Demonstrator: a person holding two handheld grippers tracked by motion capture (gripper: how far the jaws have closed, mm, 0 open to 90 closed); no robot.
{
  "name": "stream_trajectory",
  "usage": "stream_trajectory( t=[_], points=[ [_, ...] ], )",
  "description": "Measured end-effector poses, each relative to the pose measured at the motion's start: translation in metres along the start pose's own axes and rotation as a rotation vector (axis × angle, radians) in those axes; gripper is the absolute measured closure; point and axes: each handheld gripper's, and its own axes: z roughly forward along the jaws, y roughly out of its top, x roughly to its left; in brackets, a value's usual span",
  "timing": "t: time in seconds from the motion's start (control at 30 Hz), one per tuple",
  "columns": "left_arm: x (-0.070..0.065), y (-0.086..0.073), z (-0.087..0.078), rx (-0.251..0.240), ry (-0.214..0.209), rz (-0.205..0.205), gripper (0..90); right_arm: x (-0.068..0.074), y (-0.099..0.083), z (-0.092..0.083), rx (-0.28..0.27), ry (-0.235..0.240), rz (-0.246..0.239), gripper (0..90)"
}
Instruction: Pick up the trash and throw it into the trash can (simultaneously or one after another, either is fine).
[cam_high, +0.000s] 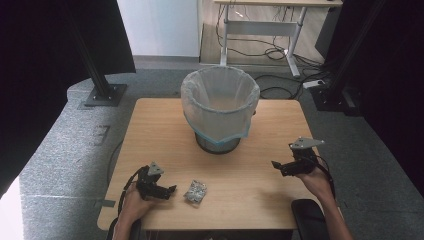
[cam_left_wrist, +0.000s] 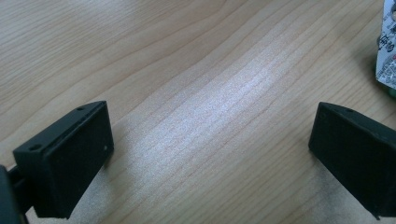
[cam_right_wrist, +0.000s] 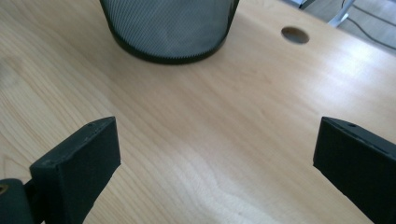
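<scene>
Two hand-held grippers, both with jaws wide apart: left hand-held gripper low over the worktop, crumpled wrapper just beside at 3 o'clock; right hand-held gripper empty, lined bin toward 11 o'clock.

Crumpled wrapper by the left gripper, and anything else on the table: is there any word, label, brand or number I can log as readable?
None can be read.
Crumpled wrapper: the left gripper view shows dark print on its white and green edge, but it is cut off and too blurred to make out.
Lined mesh bin: no label seen.
Table: bare wood, no marking.
</scene>
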Motion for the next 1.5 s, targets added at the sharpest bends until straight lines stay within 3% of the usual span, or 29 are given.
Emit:
stream_trajectory(
  t=[0.63,0.7,0.8,1.07,1.2,1.27,1.47,1.5],
  points=[
    [0.0,0.0,0.0,0.0,0.001,0.0,0.0,0.017,-0.06,0.049,0.059,0.011,0.026,1.3],
    [0.0,0.0,0.0,0.0,0.001,-0.001,0.0,0.018,-0.061,0.051,0.072,0.014,0.025,1.6],
    [0.0,0.0,0.0,0.0,0.001,0.0,0.0,0.018,-0.061,0.049,0.043,0.006,0.019,1.7],
    [0.0,0.0,0.0,-0.001,0.001,0.0,0.0,0.019,-0.061,0.053,0.069,0.013,0.006,3.3],
    [-0.001,0.003,-0.001,0.013,0.006,-0.003,4.4,0.016,-0.062,0.056,0.069,0.016,0.032,3.4],
    [-0.007,0.008,-0.004,0.021,0.03,0.017,6.7,0.015,-0.063,0.057,0.076,0.024,0.041,4.0],
    [-0.021,0.02,-0.012,-0.019,-0.02,0.04,5.2,0.014,-0.063,0.058,0.085,0.028,0.039,4.9],
    [-0.029,0.025,-0.015,-0.037,-0.054,0.048,4.9,0.014,-0.063,0.058,0.084,0.028,0.041,5.0]
  ],
)
